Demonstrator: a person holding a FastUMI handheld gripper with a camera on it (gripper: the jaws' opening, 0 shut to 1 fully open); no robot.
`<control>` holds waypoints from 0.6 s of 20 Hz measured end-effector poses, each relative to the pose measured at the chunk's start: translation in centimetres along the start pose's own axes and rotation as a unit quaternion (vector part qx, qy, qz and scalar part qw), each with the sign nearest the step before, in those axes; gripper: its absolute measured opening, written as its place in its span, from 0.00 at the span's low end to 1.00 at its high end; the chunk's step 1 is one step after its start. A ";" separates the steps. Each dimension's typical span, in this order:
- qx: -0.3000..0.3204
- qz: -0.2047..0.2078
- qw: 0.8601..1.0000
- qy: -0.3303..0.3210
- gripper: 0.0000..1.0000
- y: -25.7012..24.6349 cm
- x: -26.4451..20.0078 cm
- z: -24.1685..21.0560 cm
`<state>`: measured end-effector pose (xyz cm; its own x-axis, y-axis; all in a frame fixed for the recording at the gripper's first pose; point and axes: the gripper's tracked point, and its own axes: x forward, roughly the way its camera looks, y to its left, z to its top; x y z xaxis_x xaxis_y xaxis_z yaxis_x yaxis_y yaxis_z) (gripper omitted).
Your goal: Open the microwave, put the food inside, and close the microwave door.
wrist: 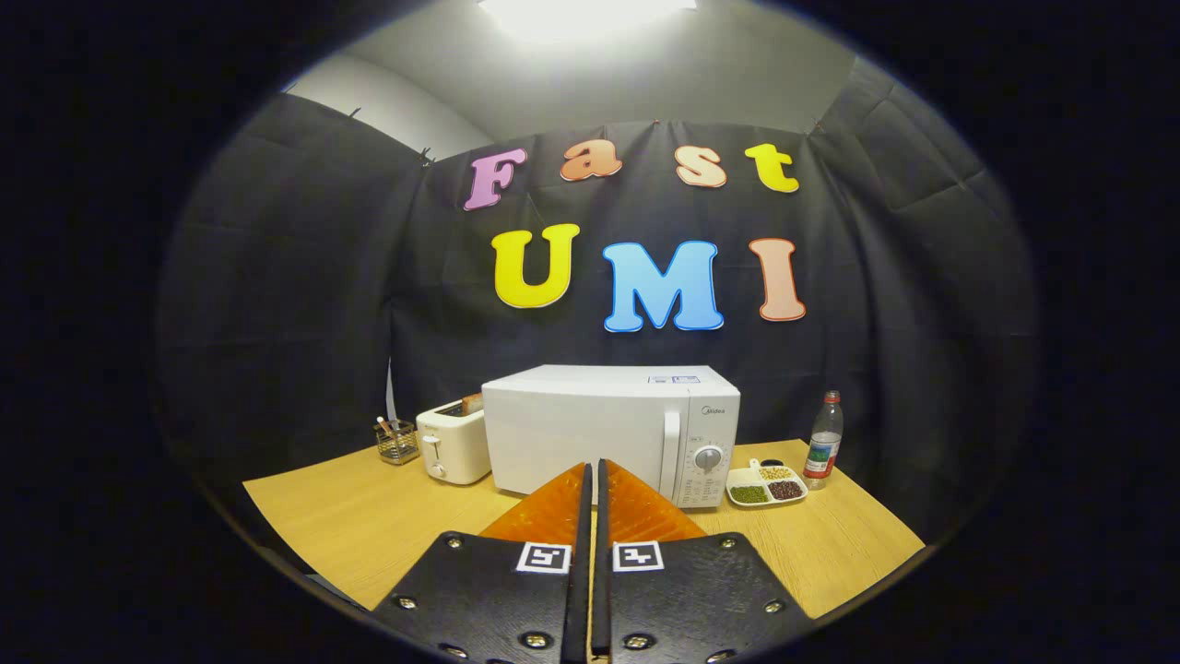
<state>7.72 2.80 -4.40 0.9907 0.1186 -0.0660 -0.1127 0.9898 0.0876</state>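
A white microwave (590,429) stands on the wooden table (369,516), its door closed, with a vertical handle (670,456) and a round dial (708,458) on its right side. A white divided tray of food (767,486) lies just right of the microwave. My gripper (593,470) is shut with nothing between its fingers. The fingertips point at the lower front of the microwave door, a short way before it.
A white toaster (454,444) with a slice of bread in it stands left of the microwave. A small wire holder (397,441) sits further left. A plastic bottle (824,439) stands beyond the food tray. Black cloth walls close the booth behind.
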 end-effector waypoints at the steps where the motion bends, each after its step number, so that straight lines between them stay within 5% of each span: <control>1: 0.004 0.006 1.000 0.002 0.02 0.0 -1.5 0.6; 8: 0.001 -0.003 0.999 -0.032 0.02 -0.8 -8.8 5.1; 12: -0.060 -0.034 0.997 -0.022 0.02 -1.1 -10.7 4.1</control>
<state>-2.42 0.13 0.28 0.9985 0.0501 -0.0236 -0.0509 0.9981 -0.0360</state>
